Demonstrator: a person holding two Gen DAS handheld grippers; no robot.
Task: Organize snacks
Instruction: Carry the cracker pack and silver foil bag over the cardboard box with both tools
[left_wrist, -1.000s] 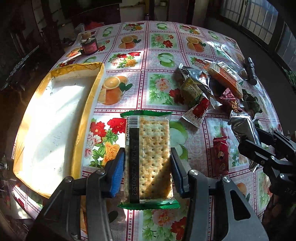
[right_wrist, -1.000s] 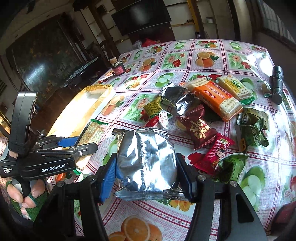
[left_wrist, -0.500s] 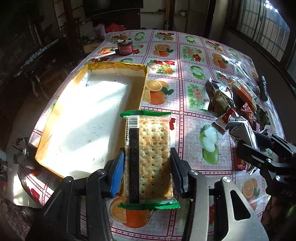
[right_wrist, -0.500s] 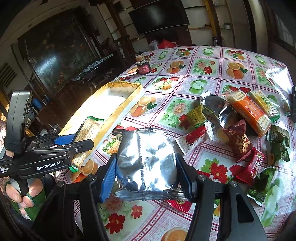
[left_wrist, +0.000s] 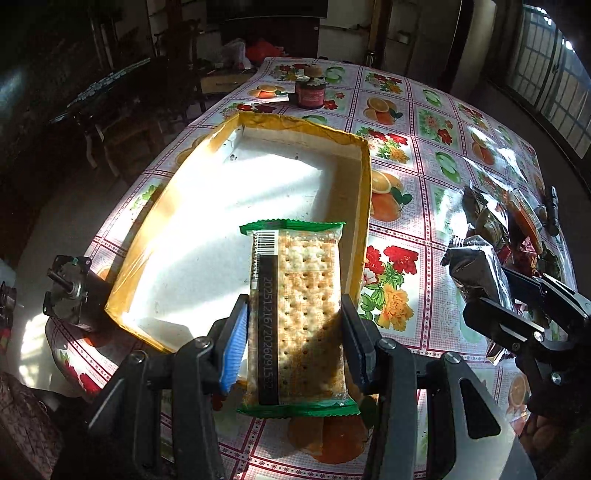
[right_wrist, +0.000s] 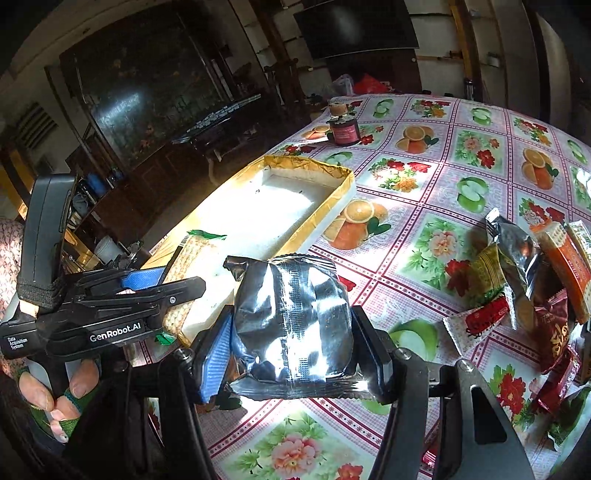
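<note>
My left gripper (left_wrist: 293, 339) is shut on a clear cracker pack with green ends (left_wrist: 295, 314), held above the near right corner of a shallow gold-rimmed white box (left_wrist: 364, 192). My right gripper (right_wrist: 291, 350) is shut on a silver foil snack bag (right_wrist: 291, 317), held above the table just right of the box (right_wrist: 325, 218). The left gripper with the cracker pack (right_wrist: 188, 258) shows at the left of the right wrist view. The right gripper with the foil bag (left_wrist: 480, 269) shows at the right of the left wrist view.
A pile of snack packets (right_wrist: 524, 280) lies on the fruit-pattern tablecloth to the right. A dark red jar (left_wrist: 310, 94) stands beyond the box. A black flashlight (left_wrist: 553, 214) lies at the far right. A small motor (left_wrist: 68, 291) sits by the box's near left corner.
Both grippers have moved left toward the box with their packs. The cracker pack now hangs over the box's near right corner, and the foil bag is closer to the box.
</note>
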